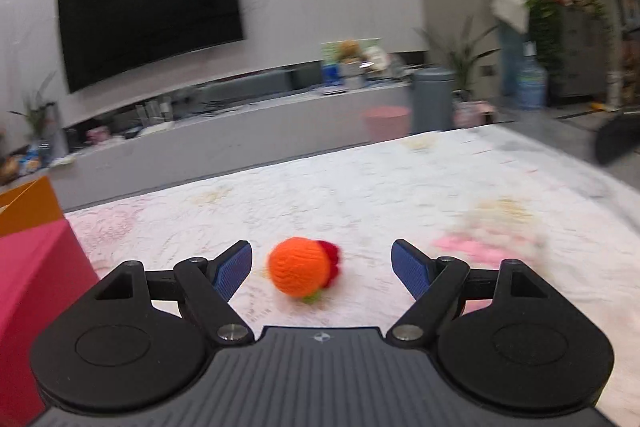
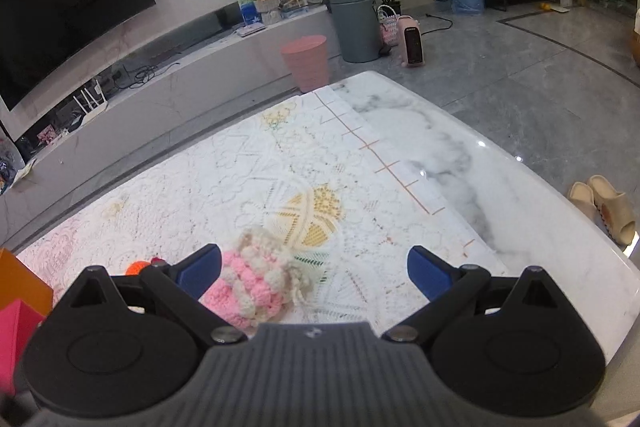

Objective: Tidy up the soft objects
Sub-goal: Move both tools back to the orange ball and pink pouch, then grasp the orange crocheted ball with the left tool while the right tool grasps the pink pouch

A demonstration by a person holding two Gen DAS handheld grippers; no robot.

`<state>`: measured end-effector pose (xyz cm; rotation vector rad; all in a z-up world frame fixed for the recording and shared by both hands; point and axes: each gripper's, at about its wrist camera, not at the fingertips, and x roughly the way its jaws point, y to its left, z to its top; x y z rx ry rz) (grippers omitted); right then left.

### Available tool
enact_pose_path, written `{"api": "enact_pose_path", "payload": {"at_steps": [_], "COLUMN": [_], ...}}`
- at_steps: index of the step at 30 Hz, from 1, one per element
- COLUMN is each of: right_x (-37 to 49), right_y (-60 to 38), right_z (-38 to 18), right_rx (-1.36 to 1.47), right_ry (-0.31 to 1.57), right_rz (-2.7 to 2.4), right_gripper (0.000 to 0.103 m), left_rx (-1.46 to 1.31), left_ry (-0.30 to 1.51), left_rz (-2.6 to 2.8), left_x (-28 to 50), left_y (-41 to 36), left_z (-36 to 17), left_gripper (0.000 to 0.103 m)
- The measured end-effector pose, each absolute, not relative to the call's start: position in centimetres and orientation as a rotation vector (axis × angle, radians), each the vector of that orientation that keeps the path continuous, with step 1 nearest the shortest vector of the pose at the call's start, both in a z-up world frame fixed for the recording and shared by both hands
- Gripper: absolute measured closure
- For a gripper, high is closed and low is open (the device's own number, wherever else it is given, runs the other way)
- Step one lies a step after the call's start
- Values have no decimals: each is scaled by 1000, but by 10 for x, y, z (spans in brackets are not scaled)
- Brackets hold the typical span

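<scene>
On the table's lace cloth [image 2: 248, 163], orange knit ball [image 1: 301, 270] sits between the left gripper [image 1: 322, 269] fingers, jaws wide, no contact. Right gripper [image 2: 314, 271] also wide, over the pink-cream crochet piece [image 2: 260, 279] (nearer its left finger). Boxes [image 1: 32, 255] at left edge.

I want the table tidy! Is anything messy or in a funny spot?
Two knitted toys lie loose on the lace cloth: an orange ball between the open left tongs, and a pink-and-cream one by the open right tongs. Nothing looks spilled or broken.
</scene>
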<state>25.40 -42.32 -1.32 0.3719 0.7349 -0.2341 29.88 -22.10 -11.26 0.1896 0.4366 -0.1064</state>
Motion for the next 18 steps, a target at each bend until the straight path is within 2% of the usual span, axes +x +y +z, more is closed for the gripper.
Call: {"api": "enact_pose_path", "payload": {"at_steps": [4, 7, 8, 9, 10, 11, 18], "right_x": [262, 266, 267, 268, 269, 269, 274], "right_y": [-424, -428, -428, -429, -429, -429, -418], "right_z": [-26, -36, -38, -39, -40, -40, -47], "right_rx": [361, 386, 390, 391, 390, 389, 348], "right_ry": [768, 802, 806, 807, 807, 805, 815], "right_rz": [-249, -260, -265, -269, -271, -272, -234], "right_gripper": [5, 5, 5, 5, 5, 5, 5], "left_rx": [180, 92, 74, 62, 45, 26, -11], "left_ry": [497, 550, 571, 587, 604, 612, 556], "left_rz": [-67, -98, -103, -108, -113, -122, -149], "left_x": [324, 335, 338, 340, 342, 344, 311], "left_y": [-221, -213, -210, -207, -204, -200, -183], "left_z": [-123, -123, -124, -124, -126, -127, -110], "left_gripper": [10, 15, 22, 35, 43, 47, 50]}}
